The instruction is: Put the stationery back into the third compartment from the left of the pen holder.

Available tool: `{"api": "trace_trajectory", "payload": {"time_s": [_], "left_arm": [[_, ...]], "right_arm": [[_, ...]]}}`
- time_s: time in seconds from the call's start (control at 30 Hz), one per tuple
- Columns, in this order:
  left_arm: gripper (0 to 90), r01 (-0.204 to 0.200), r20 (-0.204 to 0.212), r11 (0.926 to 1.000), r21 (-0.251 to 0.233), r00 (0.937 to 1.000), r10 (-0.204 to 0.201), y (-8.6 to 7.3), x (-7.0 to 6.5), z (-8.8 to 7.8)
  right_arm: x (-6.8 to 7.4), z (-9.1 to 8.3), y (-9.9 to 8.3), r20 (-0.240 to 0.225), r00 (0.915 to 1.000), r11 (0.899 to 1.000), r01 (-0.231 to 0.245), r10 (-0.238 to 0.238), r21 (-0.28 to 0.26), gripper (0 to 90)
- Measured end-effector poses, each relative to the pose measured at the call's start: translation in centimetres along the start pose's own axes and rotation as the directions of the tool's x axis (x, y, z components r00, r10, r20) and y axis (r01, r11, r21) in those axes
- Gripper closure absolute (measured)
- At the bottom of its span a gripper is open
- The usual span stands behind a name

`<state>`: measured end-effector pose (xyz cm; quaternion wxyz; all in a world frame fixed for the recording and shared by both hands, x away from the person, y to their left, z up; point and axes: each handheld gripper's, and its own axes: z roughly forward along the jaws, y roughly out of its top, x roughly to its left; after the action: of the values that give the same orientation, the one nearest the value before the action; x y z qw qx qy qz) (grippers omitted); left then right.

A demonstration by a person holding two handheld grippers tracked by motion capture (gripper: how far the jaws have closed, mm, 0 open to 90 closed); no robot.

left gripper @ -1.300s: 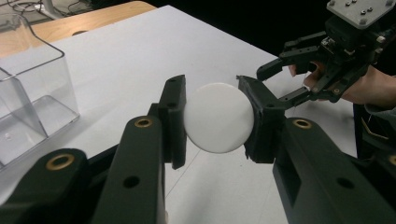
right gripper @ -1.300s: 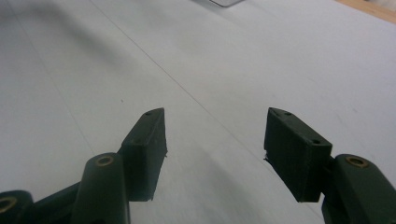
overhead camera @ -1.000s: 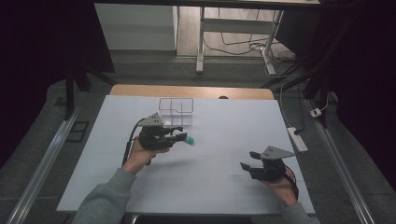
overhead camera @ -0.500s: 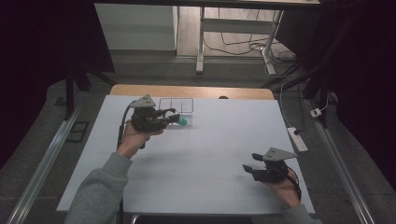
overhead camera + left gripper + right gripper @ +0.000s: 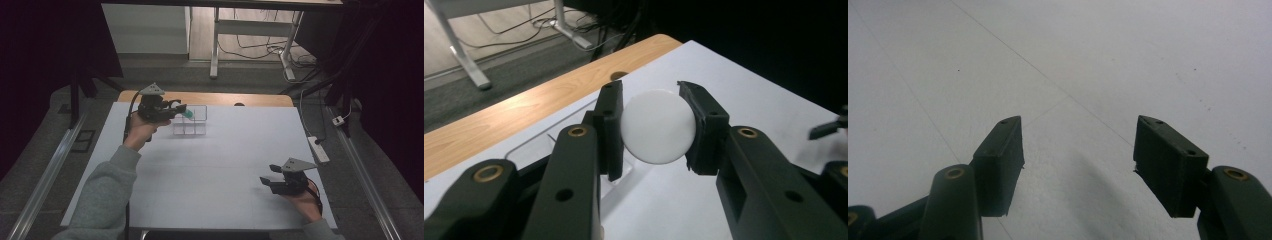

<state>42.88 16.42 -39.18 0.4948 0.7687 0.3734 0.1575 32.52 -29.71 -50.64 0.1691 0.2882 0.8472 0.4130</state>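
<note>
We are carrying the ball (image 5: 658, 126), gripped in the left tongs (image 5: 181, 108), up and away to the clear box (image 5: 192, 121) at the surface's (image 5: 225, 165) far left, nearing the drop, while the right tongs (image 5: 266, 179) are resting open, empty.

A person's left gripper (image 5: 181, 108) holds a small teal-green object (image 5: 189, 114) over the far edge of a clear compartmented box (image 5: 196, 129) on a white table (image 5: 210, 165). The right gripper (image 5: 266, 181), jaws apart and empty, sits low near the table's near right corner, well apart from the box.
</note>
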Motion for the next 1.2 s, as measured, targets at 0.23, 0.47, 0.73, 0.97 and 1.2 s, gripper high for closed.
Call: {"api": "trace_trajectory", "payload": {"time_s": [0.23,0.47,0.73,0.97,1.2], "left_arm": [[64.1,0.005,-0.014,0.9991,0.042,0.9999,-0.004,0.8,0.6,1.8],[64.1,-0.015,-0.026,0.9951,0.098,0.9995,0.017,1.7,0.5,4.5],[64.0,-0.015,-0.035,0.9876,0.156,0.9992,0.021,1.9,0.5,6.8],[63.9,-0.021,-0.048,0.9792,0.202,0.9984,0.031,2.0,0.3,8.4],[63.3,-0.007,-0.042,0.9776,0.211,0.999,0.016,1.7,0.4,9.1]], "right_arm": [[0.0,0.1,-0.1,0.0,1.0,1.0,0.004,-0.004,0.011,36.4],[0.0,0.1,-0.1,0.001,1.0,1.0,0.007,-0.007,0.014,36.4],[0.0,0.1,-0.2,-0.001,1.0,1.0,0.009,-0.009,0.019,36.3],[-0.1,0.1,-0.2,0.001,1.0,1.0,0.008,-0.008,0.021,36.4],[-0.1,0.1,-0.2,0.003,1.0,1.0,0.007,-0.007,0.024,36.2]]}}
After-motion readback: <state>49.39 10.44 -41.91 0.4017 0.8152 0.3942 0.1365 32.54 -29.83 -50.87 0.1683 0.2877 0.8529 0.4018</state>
